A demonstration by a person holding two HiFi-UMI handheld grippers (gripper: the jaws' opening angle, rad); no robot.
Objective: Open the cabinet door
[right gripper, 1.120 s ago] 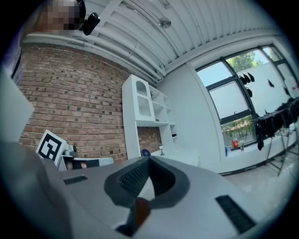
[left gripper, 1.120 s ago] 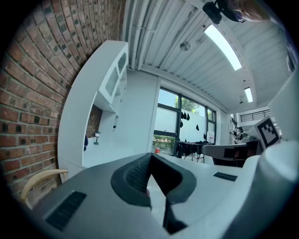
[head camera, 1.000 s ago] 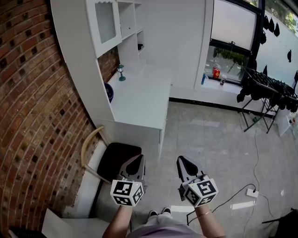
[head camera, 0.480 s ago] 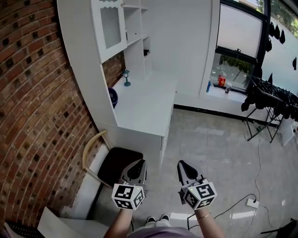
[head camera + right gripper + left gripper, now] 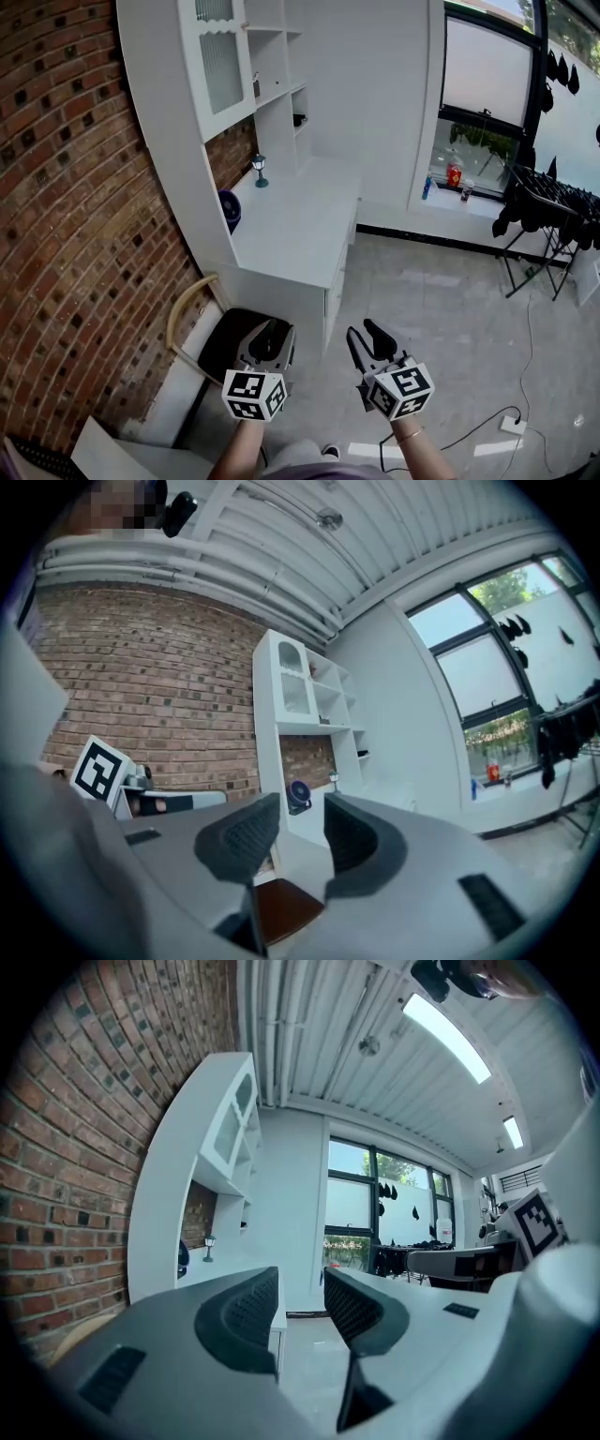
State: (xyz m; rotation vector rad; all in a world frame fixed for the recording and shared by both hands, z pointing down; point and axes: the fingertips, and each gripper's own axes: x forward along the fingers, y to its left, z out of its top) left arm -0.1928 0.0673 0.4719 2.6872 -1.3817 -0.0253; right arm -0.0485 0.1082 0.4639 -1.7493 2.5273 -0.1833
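The white wall unit stands against the brick wall, and its upper cabinet door point(image 5: 222, 61) with a ribbed glass pane is closed. The same door shows in the left gripper view point(image 5: 230, 1133) and in the right gripper view point(image 5: 292, 688). My left gripper point(image 5: 269, 334) and right gripper point(image 5: 367, 336) are held side by side, low, well short of the unit and pointing level towards it. Both pairs of jaws are opening, with a narrow gap and nothing between them, seen at the left gripper point(image 5: 300, 1283) and the right gripper point(image 5: 302, 808).
A white counter point(image 5: 300, 225) carries a small lamp point(image 5: 260, 170) and a blue fan point(image 5: 231, 210). A chair with a dark seat point(image 5: 225, 336) stands just ahead of the left gripper. Bottles point(image 5: 454, 175) sit on the window sill; a drying rack point(image 5: 548, 220) is at the right.
Both grippers' jaws, shut in the earlier frames, now stand apart. The head view has tilted up, showing more of the upper cabinet, and both hands have edged towards the unit.
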